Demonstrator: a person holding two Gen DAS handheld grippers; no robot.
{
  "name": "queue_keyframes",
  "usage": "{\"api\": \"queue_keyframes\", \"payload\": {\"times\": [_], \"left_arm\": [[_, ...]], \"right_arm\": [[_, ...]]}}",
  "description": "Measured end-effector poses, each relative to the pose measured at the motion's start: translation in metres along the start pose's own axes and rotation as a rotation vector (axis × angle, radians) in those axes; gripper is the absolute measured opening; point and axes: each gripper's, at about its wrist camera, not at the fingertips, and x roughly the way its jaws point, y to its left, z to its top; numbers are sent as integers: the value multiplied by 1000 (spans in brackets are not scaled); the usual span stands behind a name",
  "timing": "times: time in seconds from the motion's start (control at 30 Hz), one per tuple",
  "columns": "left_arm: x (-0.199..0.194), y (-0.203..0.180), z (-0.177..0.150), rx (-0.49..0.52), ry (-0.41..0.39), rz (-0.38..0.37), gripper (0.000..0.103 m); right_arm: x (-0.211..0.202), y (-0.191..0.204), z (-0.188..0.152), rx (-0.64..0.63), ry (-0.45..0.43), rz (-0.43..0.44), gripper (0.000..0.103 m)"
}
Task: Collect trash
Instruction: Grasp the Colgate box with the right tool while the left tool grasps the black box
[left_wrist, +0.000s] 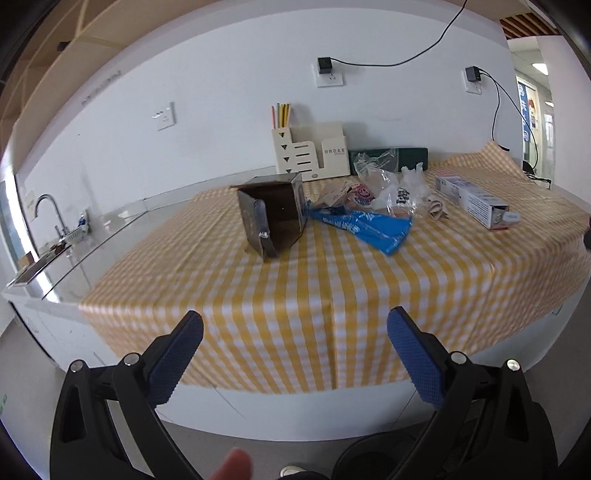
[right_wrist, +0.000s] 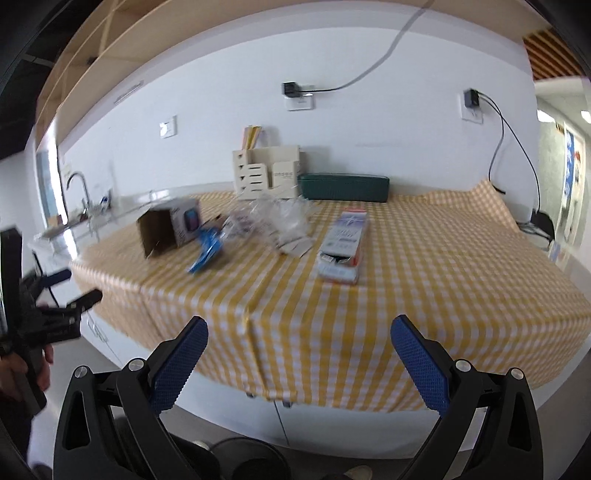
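Fingers of both grippers stand spread wide with nothing between them: the left gripper (left_wrist: 295, 325) and the right gripper (right_wrist: 299, 328) both hang off the near edge of the checked tablecloth (left_wrist: 332, 280), well short of any litter.

Landmark: the open brown carton (left_wrist: 271, 218), lying on its side on the cloth. Read from it rightward. Just right of the carton, touching or nearly so, lies a blue plastic wrapper (left_wrist: 369, 227). Behind and right of that sits a heap of clear and white plastic bags (left_wrist: 395, 184), with printed scraps underneath. Farther right, apart from the heap, lies a long white box (left_wrist: 472, 201), one end open toward the viewer. Behind the carton, against the wall, stand a cream desk organiser (left_wrist: 310, 151) and a dark green case (left_wrist: 388, 155); these are probably not trash.

Suggested technique: take the rigid pieces first, closing on a carton wall or across the long box's narrow width. Pinch film low, at a bunched fold, since loose plastic slips. A receptacle may be the dark round shape at the lower frame edge; this cannot be confirmed.
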Motion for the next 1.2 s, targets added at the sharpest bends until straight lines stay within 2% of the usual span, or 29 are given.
{"api": "queue_keyframes", "payload": {"times": [0.17, 0.23, 0.33, 0.53, 0.7, 0.73, 0.77, 0.87, 0.93, 0.97, 1.0, 1.07, 1.2], "left_arm": [[49, 20, 35, -41, 48, 6, 99], [71, 31, 48, -60, 68, 12, 99], [102, 46, 62, -100, 85, 37, 99], [149, 62, 75, -121, 133, 44, 92], [173, 62, 76, -115, 173, 39, 74], [177, 62, 76, -114, 180, 38, 71], [179, 62, 76, -111, 186, 37, 64], [184, 61, 77, -91, 195, 39, 49], [188, 61, 78, -88, 205, 39, 37], [191, 62, 78, -93, 213, 37, 27], [194, 64, 78, -101, 221, 30, 11], [199, 68, 77, -122, 231, 32, 4], [199, 73, 77, -151, 225, 20, 3]], "right_arm": [[61, -26, 54, 47, 86, -39, 100], [95, -32, 72, 43, 143, -90, 100], [139, -37, 91, 29, 200, -147, 100], [213, -49, 119, 48, 293, -167, 100], [249, -51, 120, 42, 352, -179, 96], [253, -52, 119, 44, 360, -179, 90], [261, -53, 118, 52, 376, -175, 79], [272, -57, 115, 67, 414, -175, 64], [277, -59, 114, 66, 422, -173, 57], [279, -60, 115, 52, 428, -190, 52], [278, -60, 115, 44, 425, -199, 50], [277, -62, 116, 49, 417, -190, 49], [271, -67, 114, 56, 397, -160, 49]]}}
